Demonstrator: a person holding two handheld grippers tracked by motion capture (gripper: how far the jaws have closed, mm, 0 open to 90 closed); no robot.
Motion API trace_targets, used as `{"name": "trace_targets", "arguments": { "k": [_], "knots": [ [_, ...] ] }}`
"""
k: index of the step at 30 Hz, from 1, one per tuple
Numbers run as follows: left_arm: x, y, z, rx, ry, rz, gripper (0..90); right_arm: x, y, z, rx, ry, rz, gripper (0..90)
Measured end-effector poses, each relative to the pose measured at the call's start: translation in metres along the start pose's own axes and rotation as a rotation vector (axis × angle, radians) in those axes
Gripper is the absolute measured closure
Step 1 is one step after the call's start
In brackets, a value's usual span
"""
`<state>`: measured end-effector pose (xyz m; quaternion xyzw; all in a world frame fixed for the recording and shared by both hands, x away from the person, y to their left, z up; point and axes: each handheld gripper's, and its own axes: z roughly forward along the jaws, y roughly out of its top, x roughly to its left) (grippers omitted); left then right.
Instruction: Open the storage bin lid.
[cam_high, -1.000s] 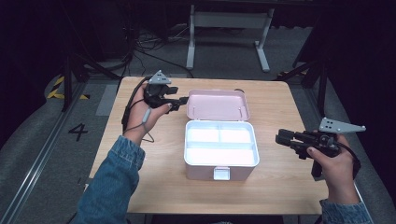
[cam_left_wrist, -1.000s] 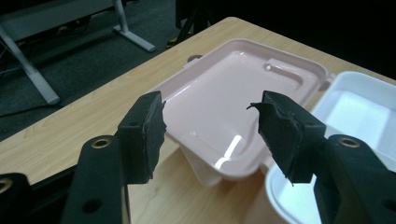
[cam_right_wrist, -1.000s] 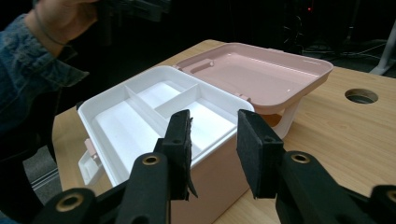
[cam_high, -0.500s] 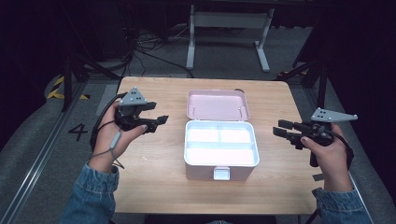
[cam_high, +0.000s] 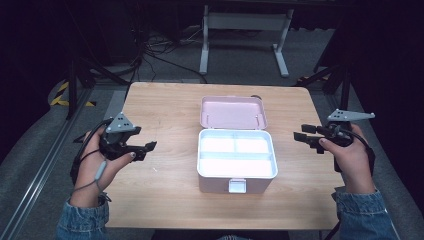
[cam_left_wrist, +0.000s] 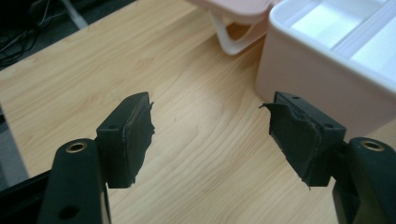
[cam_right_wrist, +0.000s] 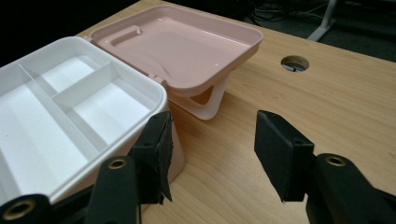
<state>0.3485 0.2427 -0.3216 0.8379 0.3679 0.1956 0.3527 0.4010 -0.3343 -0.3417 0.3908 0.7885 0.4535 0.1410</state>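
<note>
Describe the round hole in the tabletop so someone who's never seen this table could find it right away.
Start at the wooden table, then find the open box in its middle, its pink lid folded back flat. Just beyond the lid's far right corner is the cable hole: the one dark round opening in the pale wood grain.

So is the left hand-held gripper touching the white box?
Apart. In the high view the left hand-held gripper sits off to the side of the white box, with bare wooden table plainly between them. Its jaws are open and hold nothing.

Open pink box (cam_high: 236, 159), table centre
</note>
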Motion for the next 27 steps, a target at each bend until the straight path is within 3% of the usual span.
{"name": "trace_targets", "arguments": {
  "k": [6,8,12,15,18,23,27],
  "knots": [
    [0.009,-0.021,0.007,0.059,-0.001,-0.025,29.3,-0.009,-0.006,0.006,0.080,-0.056,0.009,44.9],
    [0.011,-0.027,0.011,0.083,-0.011,-0.059,29.2,-0.011,-0.008,0.007,0.095,-0.068,0.012,44.7],
    [0.017,-0.037,0.018,0.143,0.017,-0.081,29.1,-0.015,-0.013,0.009,0.126,-0.093,0.018,44.8],
    [0.021,-0.042,0.023,0.181,0.046,-0.079,28.9,-0.018,-0.016,0.010,0.134,-0.096,0.027,44.7],
    [0.026,-0.048,0.029,0.207,0.040,-0.100,28.6,-0.020,-0.019,0.009,0.125,-0.107,0.033,44.8],
    [0.031,-0.054,0.035,0.229,0.057,-0.111,28.6,-0.022,-0.024,0.010,0.130,-0.115,0.046,44.8],
    [0.030,-0.055,0.036,0.217,0.039,-0.122,28.4,-0.023,-0.026,0.009,0.126,-0.111,0.048,44.5]
  ]
}}
